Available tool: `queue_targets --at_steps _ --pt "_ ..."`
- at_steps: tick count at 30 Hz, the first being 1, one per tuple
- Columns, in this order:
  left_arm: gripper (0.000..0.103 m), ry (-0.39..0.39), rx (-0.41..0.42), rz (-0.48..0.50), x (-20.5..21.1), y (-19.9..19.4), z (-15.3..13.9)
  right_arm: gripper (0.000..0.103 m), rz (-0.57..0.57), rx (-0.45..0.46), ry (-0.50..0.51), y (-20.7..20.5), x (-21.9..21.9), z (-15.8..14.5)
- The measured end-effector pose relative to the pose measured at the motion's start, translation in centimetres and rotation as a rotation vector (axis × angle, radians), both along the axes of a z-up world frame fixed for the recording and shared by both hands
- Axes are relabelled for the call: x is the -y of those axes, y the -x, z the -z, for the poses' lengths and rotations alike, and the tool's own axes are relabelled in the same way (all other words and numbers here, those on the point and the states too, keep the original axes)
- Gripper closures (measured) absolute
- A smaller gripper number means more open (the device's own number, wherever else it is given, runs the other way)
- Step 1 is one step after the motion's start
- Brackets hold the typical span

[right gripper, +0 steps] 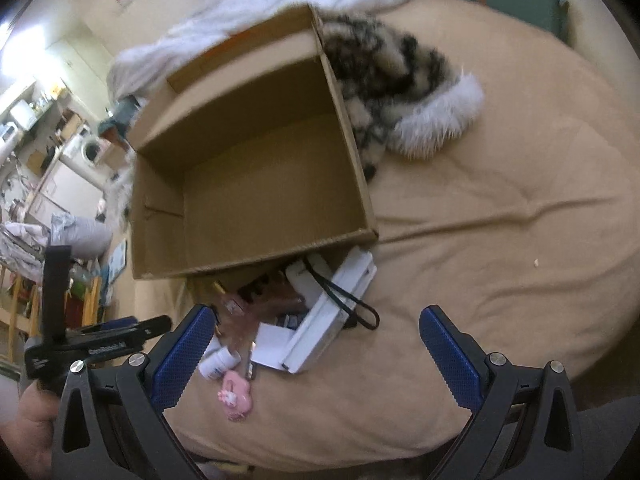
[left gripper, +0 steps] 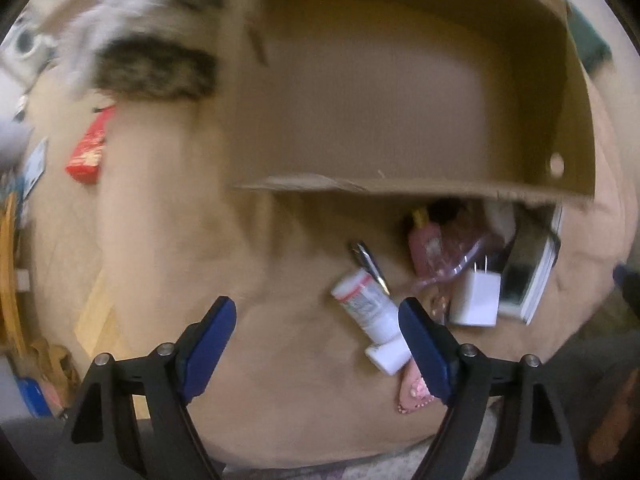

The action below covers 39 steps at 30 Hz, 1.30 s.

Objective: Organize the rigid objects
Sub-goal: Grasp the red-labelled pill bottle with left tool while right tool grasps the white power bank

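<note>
An open cardboard box (left gripper: 400, 100) stands on the tan bed, empty inside. Small items lie in front of it: a white pill bottle (left gripper: 368, 312), a pen (left gripper: 370, 266), a white charger plug (left gripper: 476, 298), a white book-like case (left gripper: 528, 276) and a pink clip (left gripper: 414, 394). My left gripper (left gripper: 316, 304) points down over the sheet, open, with the bottle just inside its right finger and not pressed. In the right wrist view the box (right gripper: 256, 168) is ahead. My right gripper (right gripper: 316, 314) hangs open above the white case (right gripper: 332, 320), the bottle (right gripper: 218, 362) and the clip (right gripper: 236, 398).
A black-and-white furry garment (right gripper: 384, 80) and a white blanket (right gripper: 256, 4) lie behind the box. A red packet (left gripper: 88, 148) lies off to the left. A black cord loop (right gripper: 352, 304) trails from the case. A person's hand (right gripper: 36, 420) is at the lower left. Bare tan sheet (right gripper: 520, 200) spreads right.
</note>
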<state>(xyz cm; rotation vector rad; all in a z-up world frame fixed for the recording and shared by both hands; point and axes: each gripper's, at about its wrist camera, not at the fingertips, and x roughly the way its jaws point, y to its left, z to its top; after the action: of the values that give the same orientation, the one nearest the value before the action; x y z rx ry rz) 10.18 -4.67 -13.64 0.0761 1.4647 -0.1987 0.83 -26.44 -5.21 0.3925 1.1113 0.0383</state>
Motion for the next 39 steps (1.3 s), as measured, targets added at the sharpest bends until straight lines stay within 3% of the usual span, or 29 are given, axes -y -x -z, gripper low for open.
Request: queue_targets --at_steps 5,7,9,15,17,18,21,25,28,33,39 --pt "0.04 0.037 -0.041 -0.046 0.7 -0.8 1.5 0.0 -0.013 -0.115 -0.105 -2.4 0.7 2.6" --pt "0.041 0.08 -0.078 -0.106 0.7 -1.1 2.3 0.022 -0.008 -0.148 -0.161 -3.1 0.9 3.6" --pt "0.041 0.111 -0.094 -0.154 0.8 -1.0 2.9 0.032 -0.01 -0.175 -0.211 -3.6 0.7 4.6" --pt "0.056 0.138 -0.123 -0.174 1.1 -0.7 5.0 0.049 -0.024 -0.269 -0.201 -4.4 -1.0 7.5" --pt "0.076 0.136 -0.117 -0.168 1.0 -0.4 5.1 0.05 -0.029 -0.297 -0.198 -4.5 -1.3 8.4" --pt "0.077 0.135 -0.122 -0.169 0.8 -0.4 5.3 0.05 -0.035 -0.311 -0.194 -4.5 -1.4 8.7" --pt "0.079 0.157 -0.142 -0.173 0.0 -0.5 5.2 0.065 -0.047 -0.321 -0.159 -4.2 -1.5 9.1" --pt "0.079 0.115 -0.132 -0.119 -1.3 -0.6 4.0 0.075 -0.061 -0.306 -0.106 -3.5 -1.1 8.2" --pt "0.079 0.09 -0.126 -0.103 -1.8 -0.7 3.4 0.078 -0.077 -0.313 -0.091 -2.8 -0.7 7.9" --pt "0.079 0.072 -0.144 -0.117 -3.1 -0.8 5.7 0.078 -0.073 -0.298 -0.064 -3.1 -1.0 8.2" --pt "0.079 0.031 -0.118 -0.084 -2.4 -1.2 5.7 0.077 -0.086 -0.334 -0.053 -4.4 -2.1 9.9"
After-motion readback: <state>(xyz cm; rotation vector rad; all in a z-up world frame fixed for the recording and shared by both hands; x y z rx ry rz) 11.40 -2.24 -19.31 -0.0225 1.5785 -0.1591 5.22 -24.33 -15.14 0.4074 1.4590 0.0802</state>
